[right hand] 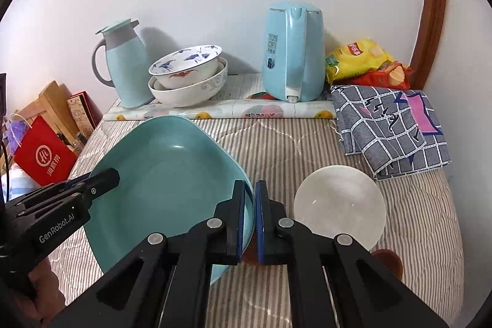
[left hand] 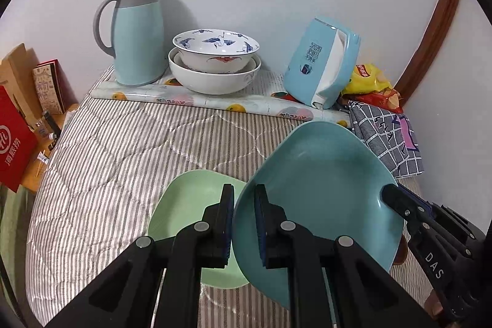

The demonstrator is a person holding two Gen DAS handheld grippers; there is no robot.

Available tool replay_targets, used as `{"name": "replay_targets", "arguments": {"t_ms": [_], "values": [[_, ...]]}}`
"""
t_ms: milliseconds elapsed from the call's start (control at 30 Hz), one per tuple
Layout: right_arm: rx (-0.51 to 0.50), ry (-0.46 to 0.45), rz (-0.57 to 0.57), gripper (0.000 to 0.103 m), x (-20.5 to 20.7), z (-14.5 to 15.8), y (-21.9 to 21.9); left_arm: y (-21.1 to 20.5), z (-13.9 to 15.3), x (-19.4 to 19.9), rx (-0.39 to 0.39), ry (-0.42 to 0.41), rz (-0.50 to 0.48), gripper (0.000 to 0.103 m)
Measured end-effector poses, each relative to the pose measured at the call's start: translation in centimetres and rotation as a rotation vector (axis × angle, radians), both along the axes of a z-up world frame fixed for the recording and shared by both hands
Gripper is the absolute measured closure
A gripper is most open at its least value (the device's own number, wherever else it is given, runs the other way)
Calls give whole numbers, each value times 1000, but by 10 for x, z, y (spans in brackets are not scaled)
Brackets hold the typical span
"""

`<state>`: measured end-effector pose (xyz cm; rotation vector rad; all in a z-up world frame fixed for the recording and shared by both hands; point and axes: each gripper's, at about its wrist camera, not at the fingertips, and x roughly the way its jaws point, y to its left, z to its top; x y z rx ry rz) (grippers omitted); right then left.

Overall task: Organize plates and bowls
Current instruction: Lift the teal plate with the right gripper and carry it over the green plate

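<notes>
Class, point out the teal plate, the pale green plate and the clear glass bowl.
teal plate [right hand: 172, 174], right wrist view, inner base.
pale green plate [left hand: 190, 205], left wrist view, inner surface.
clear glass bowl [right hand: 339, 199], right wrist view, inside.

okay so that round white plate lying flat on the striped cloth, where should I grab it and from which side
Take the round white plate by its rim on the near edge, coming in low from the front with one finger slid under the lip. It lies flat, so only the thin raised rim offers a pinch; the soft striped cloth should give a little. The right gripper first needs freeing from the teal squarish plate.
</notes>
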<state>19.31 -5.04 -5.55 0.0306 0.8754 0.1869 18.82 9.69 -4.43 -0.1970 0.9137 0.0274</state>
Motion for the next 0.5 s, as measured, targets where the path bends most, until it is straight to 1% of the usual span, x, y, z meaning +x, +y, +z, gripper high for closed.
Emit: {"name": "replay_targets", "arguments": {"t_ms": [500], "values": [[15, -8, 9, 96, -7, -1, 10, 10, 2, -11, 11, 0, 19, 90]]}}
